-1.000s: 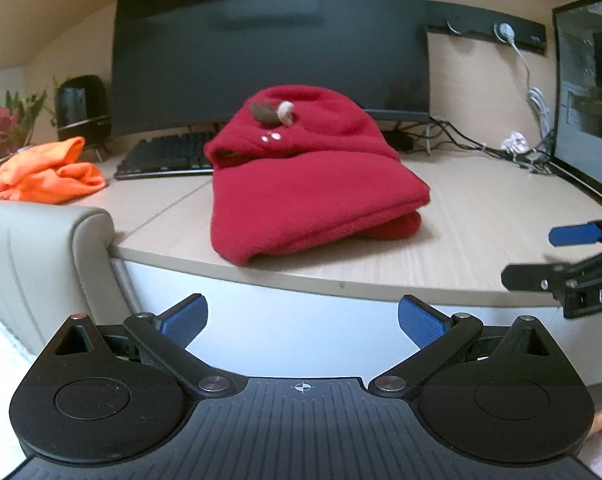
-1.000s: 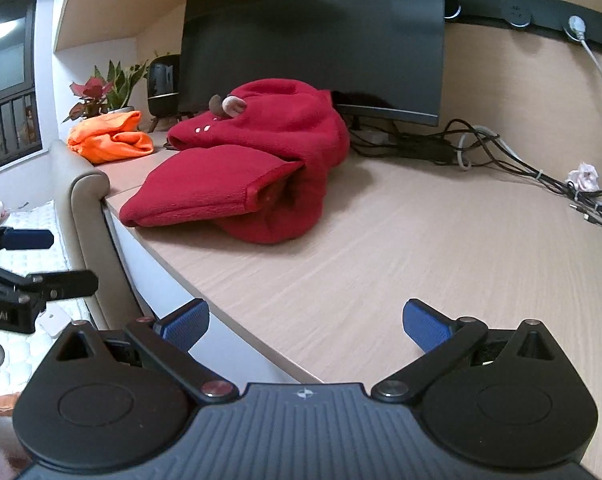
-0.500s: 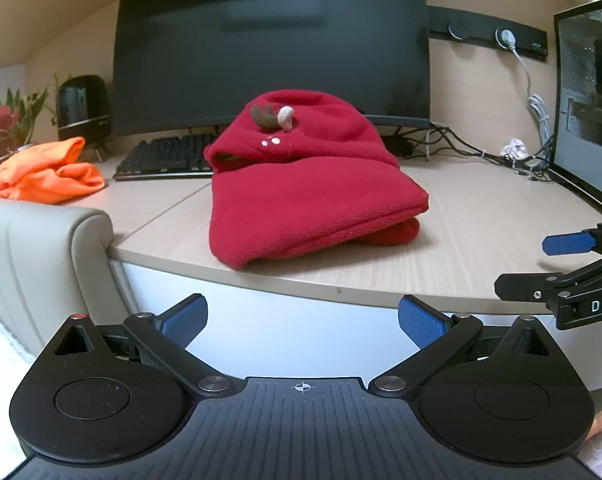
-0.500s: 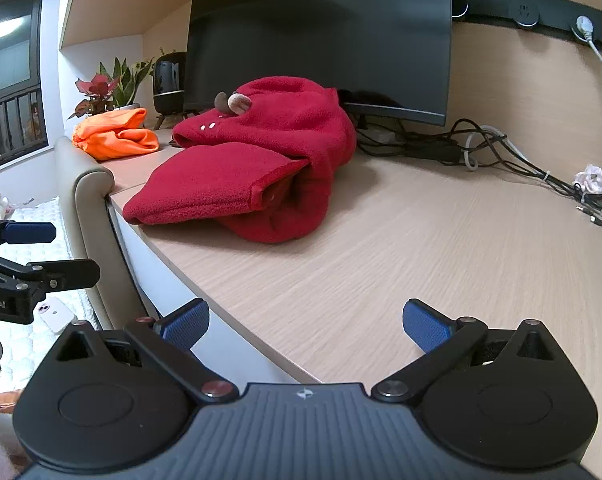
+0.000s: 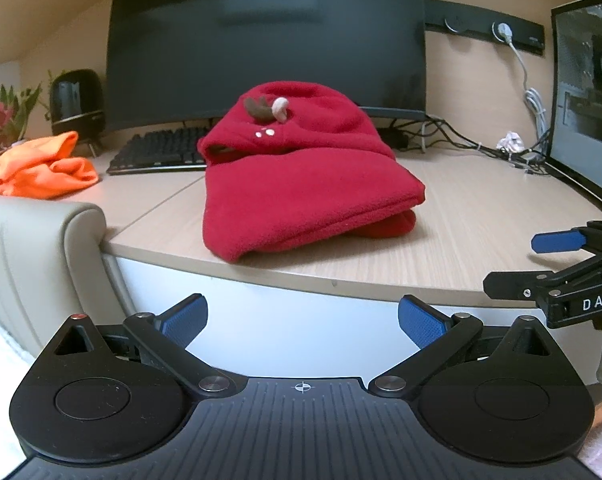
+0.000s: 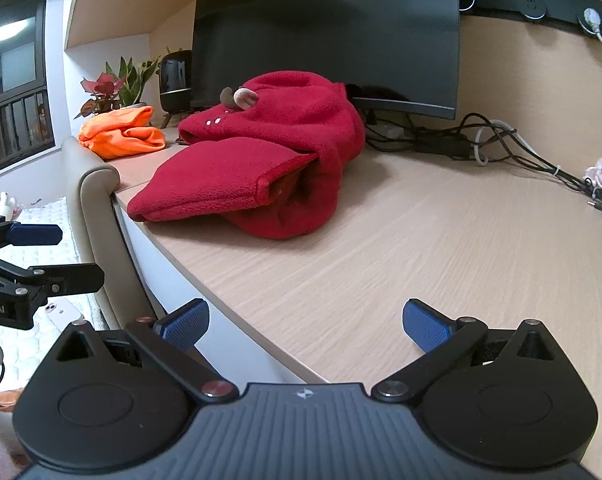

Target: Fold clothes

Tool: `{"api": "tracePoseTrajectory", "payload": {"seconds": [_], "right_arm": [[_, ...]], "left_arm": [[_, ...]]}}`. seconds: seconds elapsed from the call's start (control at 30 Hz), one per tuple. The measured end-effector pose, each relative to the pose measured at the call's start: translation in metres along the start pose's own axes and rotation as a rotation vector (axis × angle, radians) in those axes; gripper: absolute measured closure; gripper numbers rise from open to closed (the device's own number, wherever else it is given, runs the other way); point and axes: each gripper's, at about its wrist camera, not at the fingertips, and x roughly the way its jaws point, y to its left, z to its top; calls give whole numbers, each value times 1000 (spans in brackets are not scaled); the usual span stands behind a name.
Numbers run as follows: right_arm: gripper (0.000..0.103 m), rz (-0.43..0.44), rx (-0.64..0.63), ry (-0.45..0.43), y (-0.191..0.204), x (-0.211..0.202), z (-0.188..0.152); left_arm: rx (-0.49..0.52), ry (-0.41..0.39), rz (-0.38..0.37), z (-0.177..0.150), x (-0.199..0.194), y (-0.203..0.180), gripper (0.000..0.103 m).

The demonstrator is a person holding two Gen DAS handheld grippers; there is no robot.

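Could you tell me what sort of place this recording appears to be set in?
Probably a home desk nook in a bedroom: a large monitor and keyboard on a wooden desk, with folded clothes and a houseplant alongside.

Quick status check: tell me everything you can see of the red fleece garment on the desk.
The red fleece garment lies folded in a thick stack near the front edge of the wooden desk, in front of the monitor. It looks like soft, fuzzy fleece. On top sit small brown antlers, a pale ear and white stitched dots. Folded layers gape open on one side. Only the desk touches it; both grippers are off it.
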Motion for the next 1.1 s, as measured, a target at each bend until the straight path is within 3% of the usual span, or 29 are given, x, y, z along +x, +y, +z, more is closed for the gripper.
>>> {"api": "tracePoseTrajectory", "payload": {"seconds": [1.1], "right_arm": [[0, 15, -4, 33, 0, 14, -1]], "left_arm": [[-25, 35, -10, -3, 12, 6, 0]]}}
